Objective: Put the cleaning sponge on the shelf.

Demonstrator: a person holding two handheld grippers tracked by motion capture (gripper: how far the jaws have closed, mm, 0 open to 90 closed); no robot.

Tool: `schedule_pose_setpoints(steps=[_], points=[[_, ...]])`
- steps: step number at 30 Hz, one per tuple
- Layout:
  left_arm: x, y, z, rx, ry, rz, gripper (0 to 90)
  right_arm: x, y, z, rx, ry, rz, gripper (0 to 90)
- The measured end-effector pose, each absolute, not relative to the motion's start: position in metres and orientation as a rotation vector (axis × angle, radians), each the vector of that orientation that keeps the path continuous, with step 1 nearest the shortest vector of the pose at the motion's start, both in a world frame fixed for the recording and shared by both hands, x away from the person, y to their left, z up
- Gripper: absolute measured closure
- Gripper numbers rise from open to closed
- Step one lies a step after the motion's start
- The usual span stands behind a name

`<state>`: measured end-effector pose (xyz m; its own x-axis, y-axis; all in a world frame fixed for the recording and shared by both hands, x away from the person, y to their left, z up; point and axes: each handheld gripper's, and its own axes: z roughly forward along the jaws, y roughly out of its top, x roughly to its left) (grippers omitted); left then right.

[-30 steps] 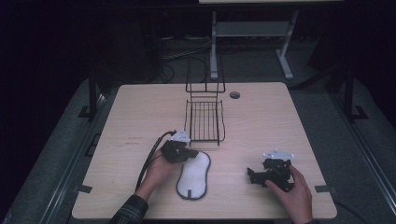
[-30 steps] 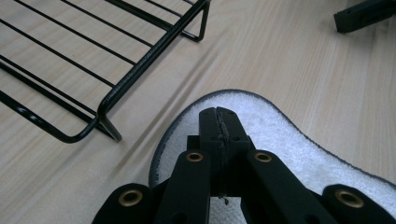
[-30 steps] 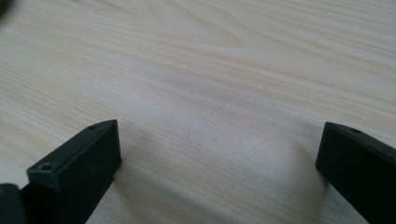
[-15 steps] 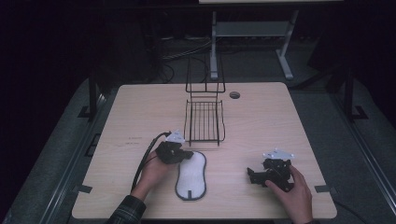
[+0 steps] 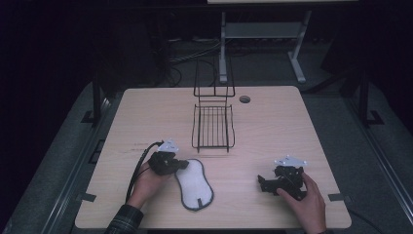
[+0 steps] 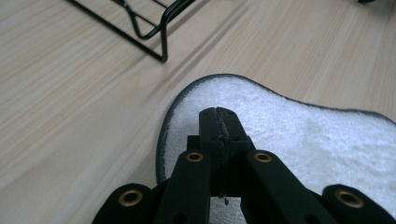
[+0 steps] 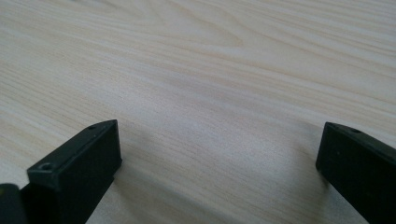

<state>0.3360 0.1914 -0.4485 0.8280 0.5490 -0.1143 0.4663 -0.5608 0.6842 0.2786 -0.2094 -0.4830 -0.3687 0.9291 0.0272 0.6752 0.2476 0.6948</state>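
Lying flat on the bench [image 5: 146, 112], the white insole [image 5: 194, 183] with its dark edging sits near the front edge, a little left of the middle, its long axis running from back-left to front-right. A small dark tab shows at its front end. In the left gripper view the insole's [image 6: 303, 140] fluffy surface spreads to the right of the jaws and its dark rim curves around in front of them.

At the insole's back-left end is the left gripper [image 5: 179, 165], held in the person's left hand [image 5: 146, 183] with a cable looping off toward the left edge. Its jaws are pressed together, tip to tip, directly over the insole's near edge; whether they pinch any of the fabric I cannot tell.

Behind the insole, toward the middle of the bench, stands a black wire rack [image 5: 213, 127] with an upright back frame; its basket part holds nothing. One corner of the rack [image 6: 154, 28] shows in the left gripper view, apart from the insole.

Near the front right corner the right gripper [image 5: 263, 183] rests in the right hand [image 5: 304, 197], its jaws wide apart over bare wood. No writing or label can be read on anything.
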Motion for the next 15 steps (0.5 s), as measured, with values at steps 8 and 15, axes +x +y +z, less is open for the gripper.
schedule_pose_setpoints(steps=[8,15], points=[[0.322,0.22,-0.447,2.253,0.79,0.158,89.6,0.279,-0.209,-0.483,1.468,2.136,0.886,0.0],[0.307,0.246,-0.448,2.228,0.839,0.169,89.6,0.279,-0.209,-0.483,1.468,2.136,0.887,0.0]])
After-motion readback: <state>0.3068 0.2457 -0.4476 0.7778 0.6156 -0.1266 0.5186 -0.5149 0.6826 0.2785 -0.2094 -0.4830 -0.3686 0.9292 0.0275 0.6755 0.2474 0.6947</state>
